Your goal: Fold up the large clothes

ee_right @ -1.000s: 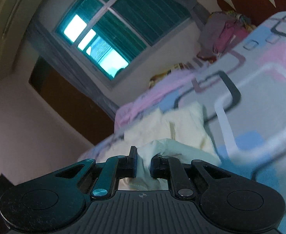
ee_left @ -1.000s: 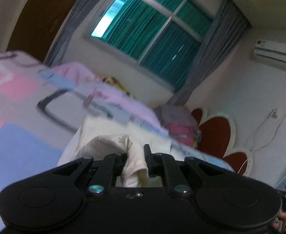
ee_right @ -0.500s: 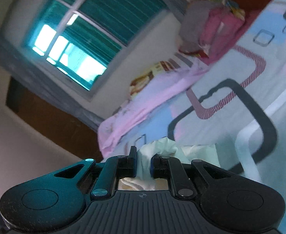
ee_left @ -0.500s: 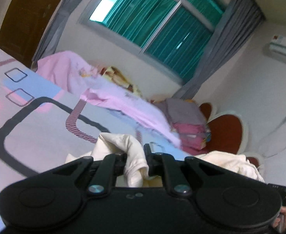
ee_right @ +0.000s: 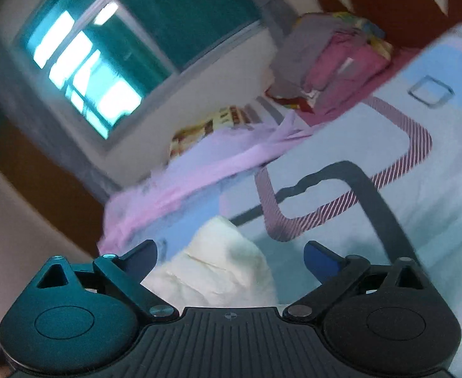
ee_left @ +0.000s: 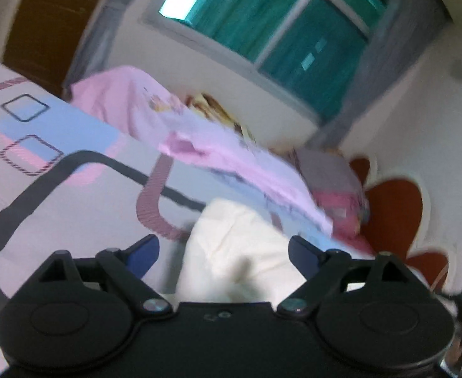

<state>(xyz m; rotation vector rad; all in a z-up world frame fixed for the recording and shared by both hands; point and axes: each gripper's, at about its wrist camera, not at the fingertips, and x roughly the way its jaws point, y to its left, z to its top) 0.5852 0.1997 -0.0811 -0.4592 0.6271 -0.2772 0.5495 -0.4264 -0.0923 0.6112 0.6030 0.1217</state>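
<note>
A cream garment (ee_left: 240, 252) lies bunched on the patterned bedsheet (ee_left: 73, 195), right in front of my left gripper (ee_left: 223, 249). That gripper is open, its jaws spread wide on either side of the cloth and holding nothing. The same cream garment (ee_right: 221, 267) shows in the right wrist view, lying between the spread jaws of my right gripper (ee_right: 231, 253), which is also open and empty. Both views are blurred by motion.
A pink-lilac blanket (ee_left: 199, 138) lies across the far side of the bed. A stack of grey and pink folded clothes (ee_right: 335, 56) sits by the red headboard (ee_left: 395, 214). A curtained window (ee_left: 268, 31) and a brown door (ee_left: 42, 12) are behind.
Both grippers were shut on folds of the cream garment; both have opened and let it go. The garment now lies on the bed.
</note>
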